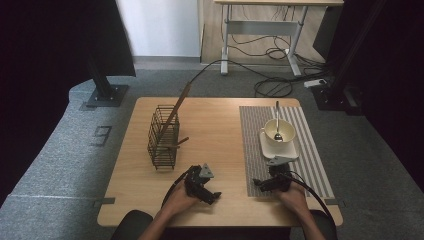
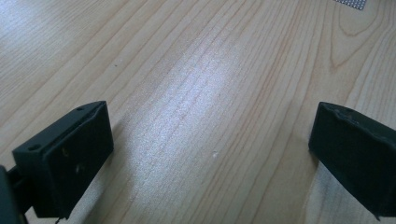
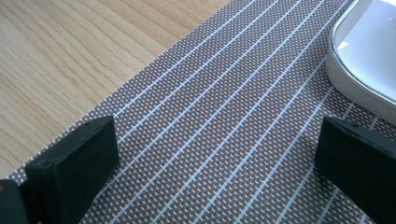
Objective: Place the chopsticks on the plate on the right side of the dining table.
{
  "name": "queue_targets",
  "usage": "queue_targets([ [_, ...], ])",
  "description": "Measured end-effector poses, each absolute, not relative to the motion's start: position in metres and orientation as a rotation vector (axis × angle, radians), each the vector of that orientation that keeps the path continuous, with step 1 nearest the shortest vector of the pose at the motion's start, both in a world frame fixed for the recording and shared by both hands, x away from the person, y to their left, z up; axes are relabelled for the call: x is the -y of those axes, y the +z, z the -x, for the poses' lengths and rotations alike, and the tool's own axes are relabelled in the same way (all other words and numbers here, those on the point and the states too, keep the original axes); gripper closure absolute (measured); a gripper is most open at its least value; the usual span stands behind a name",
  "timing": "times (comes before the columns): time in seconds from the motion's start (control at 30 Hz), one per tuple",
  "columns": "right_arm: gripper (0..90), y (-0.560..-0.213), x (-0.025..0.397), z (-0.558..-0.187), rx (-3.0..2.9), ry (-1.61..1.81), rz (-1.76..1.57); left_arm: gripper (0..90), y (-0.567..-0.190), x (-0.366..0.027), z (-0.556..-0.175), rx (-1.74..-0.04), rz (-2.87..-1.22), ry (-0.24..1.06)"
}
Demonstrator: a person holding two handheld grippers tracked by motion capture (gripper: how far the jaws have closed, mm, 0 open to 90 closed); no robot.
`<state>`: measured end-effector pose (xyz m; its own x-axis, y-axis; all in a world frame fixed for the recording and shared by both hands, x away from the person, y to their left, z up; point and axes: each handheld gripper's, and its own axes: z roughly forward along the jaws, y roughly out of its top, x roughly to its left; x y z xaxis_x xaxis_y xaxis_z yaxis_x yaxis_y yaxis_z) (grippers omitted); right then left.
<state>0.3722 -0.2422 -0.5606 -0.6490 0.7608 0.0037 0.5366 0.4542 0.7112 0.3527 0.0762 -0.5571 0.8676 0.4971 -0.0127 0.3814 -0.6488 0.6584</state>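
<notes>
Both hand-held grippers, left and right, rest low, jaws apart.

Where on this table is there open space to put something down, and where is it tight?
The widest bare wood on the table lies between the wire basket and the striped placemat. A narrower strip runs behind the basket. The open left gripper and right gripper crowd the near edge. The plate with its bowl and spoon takes the placemat's middle.
</notes>
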Motion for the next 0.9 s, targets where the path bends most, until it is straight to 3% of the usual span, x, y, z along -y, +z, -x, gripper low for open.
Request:
queue_targets([
  [0.9,0.0,-0.5578,0.2432,-0.3705,-2.416,0.993,-1.103,0.0,-0.557,-0.0761,-0.3514,-0.642,-2.35,0.226],
])
